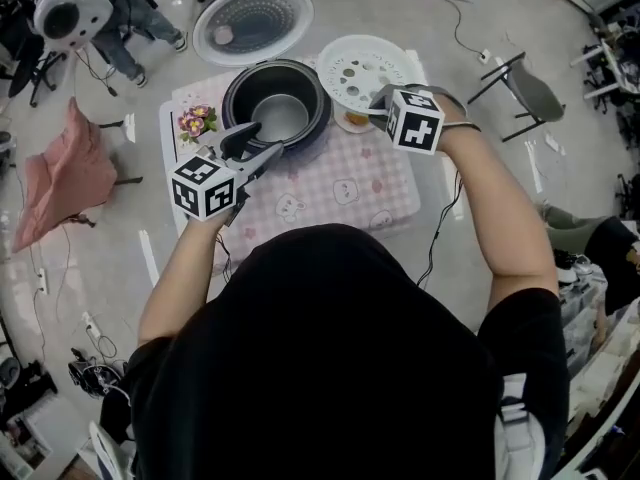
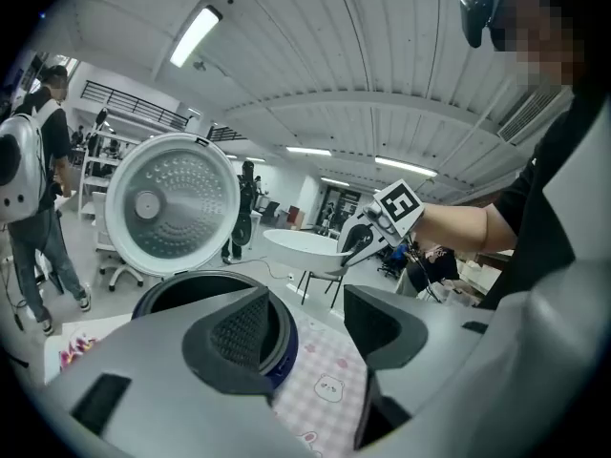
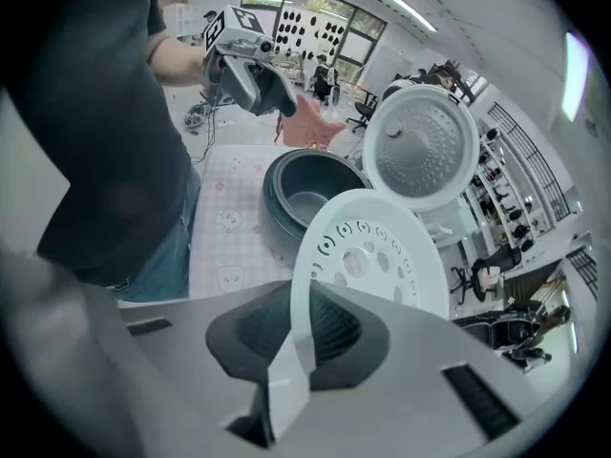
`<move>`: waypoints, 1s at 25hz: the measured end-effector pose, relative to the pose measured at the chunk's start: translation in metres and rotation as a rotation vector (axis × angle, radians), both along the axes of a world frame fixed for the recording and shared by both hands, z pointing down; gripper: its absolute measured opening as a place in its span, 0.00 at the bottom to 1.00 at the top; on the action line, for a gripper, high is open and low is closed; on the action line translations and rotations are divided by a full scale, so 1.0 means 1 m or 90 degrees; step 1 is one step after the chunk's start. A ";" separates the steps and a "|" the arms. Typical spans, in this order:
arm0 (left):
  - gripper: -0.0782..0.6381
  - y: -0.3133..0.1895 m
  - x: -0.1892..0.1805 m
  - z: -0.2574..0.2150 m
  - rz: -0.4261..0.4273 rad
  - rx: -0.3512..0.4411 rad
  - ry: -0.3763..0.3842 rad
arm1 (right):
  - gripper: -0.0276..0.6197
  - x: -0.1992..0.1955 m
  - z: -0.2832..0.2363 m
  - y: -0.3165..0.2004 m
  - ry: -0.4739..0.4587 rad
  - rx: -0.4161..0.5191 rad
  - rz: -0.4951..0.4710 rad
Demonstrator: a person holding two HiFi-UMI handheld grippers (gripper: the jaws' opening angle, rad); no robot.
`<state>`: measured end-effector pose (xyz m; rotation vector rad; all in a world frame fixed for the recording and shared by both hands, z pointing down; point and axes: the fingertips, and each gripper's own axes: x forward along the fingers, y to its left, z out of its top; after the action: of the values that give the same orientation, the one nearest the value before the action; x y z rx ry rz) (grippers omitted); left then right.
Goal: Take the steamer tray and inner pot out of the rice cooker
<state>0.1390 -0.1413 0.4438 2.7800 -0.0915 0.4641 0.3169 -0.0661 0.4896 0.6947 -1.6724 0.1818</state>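
Note:
The dark rice cooker (image 1: 275, 103) stands on the table with its lid (image 1: 252, 20) swung open behind it. The grey inner pot (image 1: 282, 116) sits inside. The white perforated steamer tray (image 1: 362, 68) is out of the cooker, held in the air to its right. My right gripper (image 1: 375, 103) is shut on the tray's near rim; in the right gripper view the tray (image 3: 372, 256) stands tilted between the jaws of my right gripper (image 3: 296, 337). My left gripper (image 1: 252, 148) is open and empty at the cooker's front rim. In the left gripper view the cooker (image 2: 205, 294) lies just beyond my left gripper (image 2: 310, 327).
A pink checked cloth (image 1: 340, 183) covers the small table. A folding chair (image 1: 530, 88) stands at the right and a pink cloth (image 1: 70, 168) hangs over something at the left. Cables run over the floor, and a person (image 1: 110, 28) stands at the far left.

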 end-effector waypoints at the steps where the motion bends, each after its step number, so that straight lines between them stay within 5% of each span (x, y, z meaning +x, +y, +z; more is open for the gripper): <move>1: 0.47 0.004 0.008 -0.001 0.013 0.000 0.000 | 0.11 0.007 -0.001 0.008 -0.001 0.001 0.015; 13: 0.47 0.067 0.079 -0.003 0.139 0.001 0.000 | 0.11 0.067 0.003 0.112 -0.003 0.000 0.163; 25: 0.47 0.099 0.098 0.015 0.172 -0.011 -0.026 | 0.10 0.067 0.062 0.159 -0.048 -0.023 0.206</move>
<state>0.2368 -0.0418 0.4591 2.7764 0.2819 0.5836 0.3835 0.0927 0.5518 0.9389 -1.6153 0.4718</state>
